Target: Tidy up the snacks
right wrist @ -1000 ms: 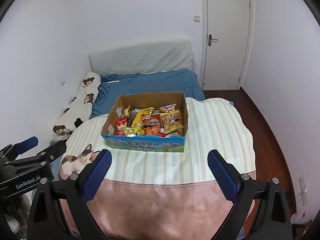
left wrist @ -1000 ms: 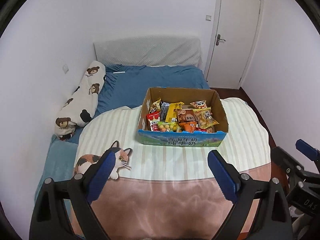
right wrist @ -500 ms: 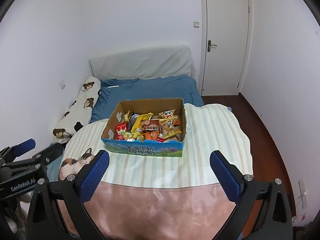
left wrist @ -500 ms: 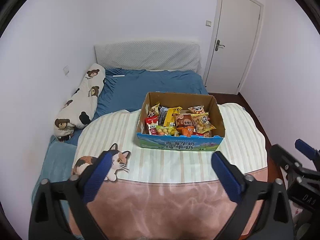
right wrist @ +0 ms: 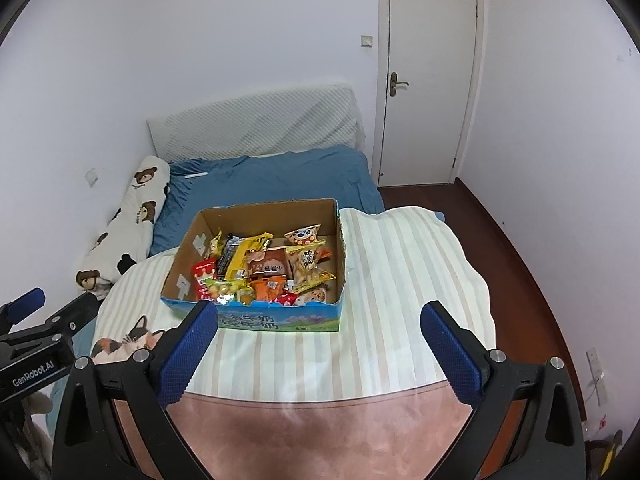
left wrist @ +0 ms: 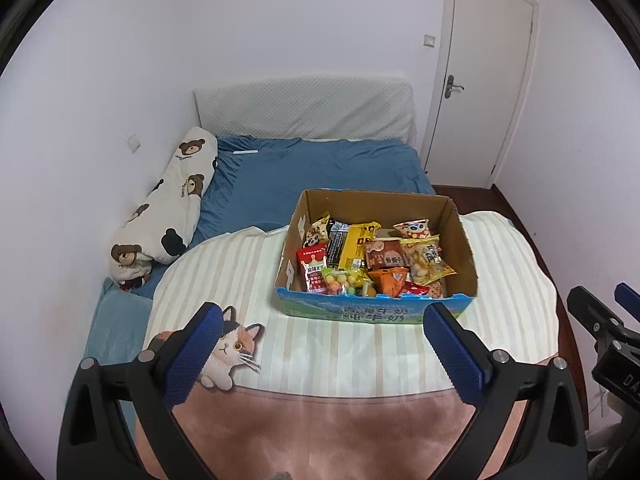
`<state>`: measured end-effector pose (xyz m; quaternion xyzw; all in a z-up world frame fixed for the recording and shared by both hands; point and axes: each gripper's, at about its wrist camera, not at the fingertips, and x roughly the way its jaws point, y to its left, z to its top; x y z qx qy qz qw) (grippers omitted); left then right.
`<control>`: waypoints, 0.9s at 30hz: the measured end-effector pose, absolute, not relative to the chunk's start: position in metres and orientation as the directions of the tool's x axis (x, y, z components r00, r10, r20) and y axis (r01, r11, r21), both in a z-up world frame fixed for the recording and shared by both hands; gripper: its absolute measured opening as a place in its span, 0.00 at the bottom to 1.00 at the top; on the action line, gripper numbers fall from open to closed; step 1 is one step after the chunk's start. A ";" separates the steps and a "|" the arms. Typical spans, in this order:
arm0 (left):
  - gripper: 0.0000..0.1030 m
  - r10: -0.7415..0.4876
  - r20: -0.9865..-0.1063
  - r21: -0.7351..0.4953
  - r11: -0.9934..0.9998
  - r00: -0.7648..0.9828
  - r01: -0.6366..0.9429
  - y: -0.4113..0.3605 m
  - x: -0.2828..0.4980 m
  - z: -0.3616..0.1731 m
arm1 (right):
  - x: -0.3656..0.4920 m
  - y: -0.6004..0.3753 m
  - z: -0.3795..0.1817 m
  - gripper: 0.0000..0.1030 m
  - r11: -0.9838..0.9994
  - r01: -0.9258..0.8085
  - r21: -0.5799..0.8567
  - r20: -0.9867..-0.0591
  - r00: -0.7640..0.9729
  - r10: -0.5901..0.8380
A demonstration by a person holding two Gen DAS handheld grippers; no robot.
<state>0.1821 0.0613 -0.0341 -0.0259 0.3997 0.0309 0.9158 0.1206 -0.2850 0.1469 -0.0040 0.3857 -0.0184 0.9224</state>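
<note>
My left claw (left wrist: 320, 344) hangs spread wide with nothing between its blue pads (left wrist: 188, 360); its jaws have just been opening. My right claw (right wrist: 320, 344) gapes equally wide and empty. Both point at the striped blanket (left wrist: 240, 276). At 12 o'clock from each sits the cardboard box (left wrist: 464, 240), snack packets (left wrist: 372, 260) heaped inside. A bear pillow (left wrist: 172, 208) lies at 10 o'clock.

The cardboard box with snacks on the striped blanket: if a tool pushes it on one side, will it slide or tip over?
The cardboard box is low and wide, so it should slide rather than tip. The striped blanket is soft and may bunch ahead of it. The loose snack packets look light, so the box probably moves easily; its open-topped walls may flex.
</note>
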 end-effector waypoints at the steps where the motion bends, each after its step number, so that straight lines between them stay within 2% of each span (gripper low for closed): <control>1: 1.00 0.035 -0.737 -0.023 0.997 0.675 -0.077 0.061 0.187 -0.036 | 0.124 -0.285 0.145 1.00 0.999 0.036 -0.025 -0.714 0.699 -0.043; 27: 1.00 0.028 -0.779 -0.002 0.999 0.627 -0.046 0.044 0.247 -0.065 | 0.181 -0.285 0.105 1.00 0.994 0.103 -0.036 -0.746 0.659 -0.096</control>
